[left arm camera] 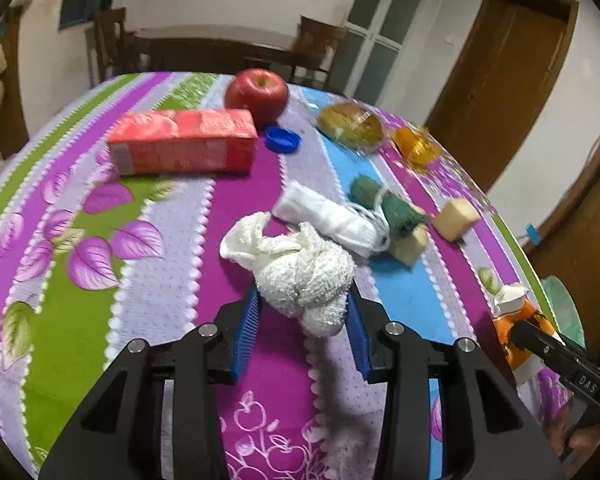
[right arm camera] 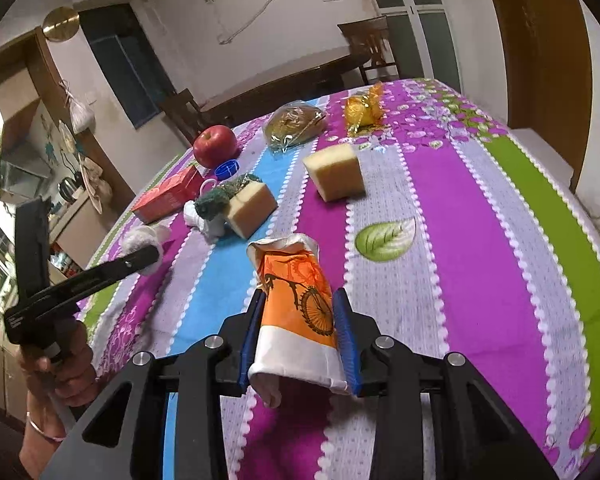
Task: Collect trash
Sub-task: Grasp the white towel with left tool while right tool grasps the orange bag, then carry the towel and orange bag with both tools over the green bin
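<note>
My left gripper (left arm camera: 302, 304) is shut on a crumpled white cloth wad (left arm camera: 300, 268), held just above the striped tablecloth (left arm camera: 160, 280). My right gripper (right arm camera: 300, 312) is shut on an orange paper cup with a bicycle print (right arm camera: 296, 300), flattened between the blue pads. In the left wrist view the cup (left arm camera: 516, 328) and right gripper show at the right edge. In the right wrist view the white wad (right arm camera: 144, 240) and left gripper (right arm camera: 140, 258) show at the left.
On the table lie a red carton (left arm camera: 184, 140), an apple (left arm camera: 256, 92), a blue cap (left arm camera: 282, 139), wrapped bread (left arm camera: 350, 126), an orange wrapper (left arm camera: 416, 144), a rolled white cloth (left arm camera: 328, 216), a green scrubber (left arm camera: 384, 204) and sponge blocks (left arm camera: 456, 218). The table edge curves away at right.
</note>
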The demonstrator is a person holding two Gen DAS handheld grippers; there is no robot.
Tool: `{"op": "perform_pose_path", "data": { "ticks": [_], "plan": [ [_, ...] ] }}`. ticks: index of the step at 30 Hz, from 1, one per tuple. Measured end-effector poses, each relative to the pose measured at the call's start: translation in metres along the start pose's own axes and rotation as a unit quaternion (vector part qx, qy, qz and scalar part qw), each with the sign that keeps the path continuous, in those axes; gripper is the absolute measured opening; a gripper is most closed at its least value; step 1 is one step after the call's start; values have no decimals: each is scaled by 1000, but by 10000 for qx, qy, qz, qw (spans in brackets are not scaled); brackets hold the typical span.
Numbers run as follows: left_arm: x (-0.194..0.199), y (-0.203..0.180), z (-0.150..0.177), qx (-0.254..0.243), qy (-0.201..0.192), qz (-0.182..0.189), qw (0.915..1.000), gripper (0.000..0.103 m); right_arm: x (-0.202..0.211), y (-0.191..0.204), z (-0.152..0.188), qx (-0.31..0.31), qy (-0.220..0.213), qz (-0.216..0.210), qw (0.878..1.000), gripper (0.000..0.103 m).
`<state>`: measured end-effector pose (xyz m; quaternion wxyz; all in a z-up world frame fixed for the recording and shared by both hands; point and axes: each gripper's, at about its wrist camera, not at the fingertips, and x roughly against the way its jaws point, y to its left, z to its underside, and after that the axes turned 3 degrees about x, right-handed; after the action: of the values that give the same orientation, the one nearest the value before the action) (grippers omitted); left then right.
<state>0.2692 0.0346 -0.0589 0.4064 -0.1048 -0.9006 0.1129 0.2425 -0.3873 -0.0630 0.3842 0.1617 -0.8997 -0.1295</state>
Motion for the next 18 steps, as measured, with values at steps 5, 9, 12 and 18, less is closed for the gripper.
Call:
{"op": "perform_pose_path", "data": {
  "ticks": [5,9,12,18],
  "plan": [
    [-2,-3,2,-133,-1,77,9999,38,0,-9,2,-199,20,-175,9996,36],
    [-4,0,2,-78,67,101,9999,38,-2,-7,2,-180,47,-117,9998,36],
    [-7,-2,2,-121,115,73,9998,38,-5,-7,2,-214,112,-52,9997,36],
    [-10,-4,3,-173,197,-36,9996,38,-12,-6,2,-211,271,75,9994,36]
  ]
}}
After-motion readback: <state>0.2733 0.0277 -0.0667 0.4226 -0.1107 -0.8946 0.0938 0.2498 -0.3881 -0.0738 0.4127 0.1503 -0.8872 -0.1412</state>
